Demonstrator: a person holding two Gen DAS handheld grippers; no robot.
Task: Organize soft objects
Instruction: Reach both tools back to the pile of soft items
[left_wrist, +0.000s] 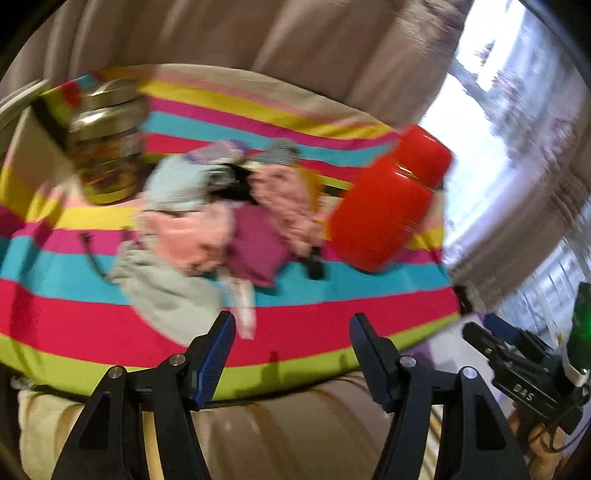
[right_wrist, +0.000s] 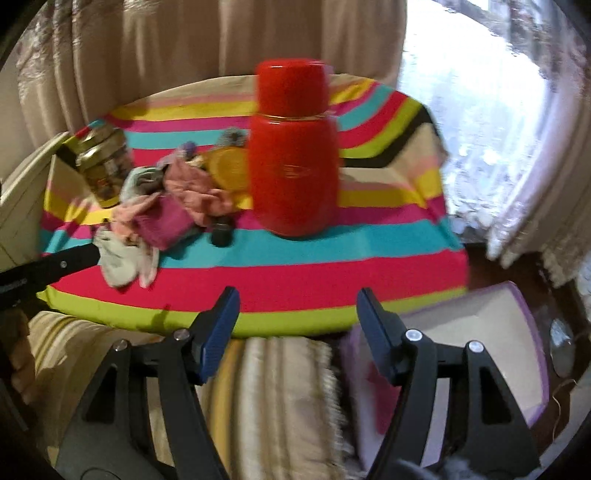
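Reaching for the clothes pile (left_wrist: 207, 225) with both grippers (left_wrist: 291, 332) (right_wrist: 297, 306) spread and empty, you risk toppling the red flask (right_wrist: 293, 155).

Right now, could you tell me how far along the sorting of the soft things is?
Nothing looks sorted yet: the pile of soft clothes lies jumbled on the striped cloth beside the red flask. Nothing is in hand; left gripper and right gripper are open and empty. The whole pile remains.

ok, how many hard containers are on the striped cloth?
2. The red flask stands upright right of the pile of soft items; the gold-lidded glass jar sits left of it. Others may be hidden.
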